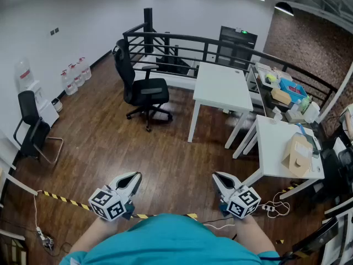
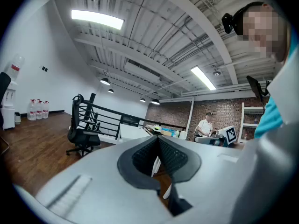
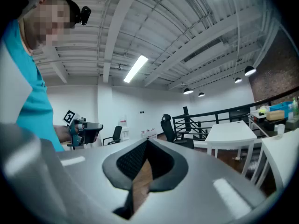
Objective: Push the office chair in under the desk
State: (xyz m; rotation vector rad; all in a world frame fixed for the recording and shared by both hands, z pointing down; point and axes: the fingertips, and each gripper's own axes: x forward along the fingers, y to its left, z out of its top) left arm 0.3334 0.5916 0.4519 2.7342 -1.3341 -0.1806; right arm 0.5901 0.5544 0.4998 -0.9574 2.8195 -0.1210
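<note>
A black office chair point(image 1: 144, 90) stands on the wood floor, to the left of a white desk point(image 1: 223, 87) and apart from it. It faces the desk's left side. Both grippers are held low in front of me, far from the chair. My left gripper point(image 1: 134, 176) is shut with nothing in it, and so is my right gripper point(image 1: 217, 176). The left gripper view shows the chair point(image 2: 81, 130) beyond the closed left gripper point(image 2: 158, 138). The right gripper view shows the chair point(image 3: 172, 130) and desk point(image 3: 231, 133) past the closed right gripper point(image 3: 146, 142).
A second white desk point(image 1: 278, 148) at the right carries a cardboard box point(image 1: 298, 154). A black railing point(image 1: 182, 42) runs behind the chair. Another black chair point(image 1: 30, 127) stands at the left wall. Yellow-black tape point(image 1: 66, 200) crosses the floor near my feet. Cables point(image 1: 271, 208) lie at the right.
</note>
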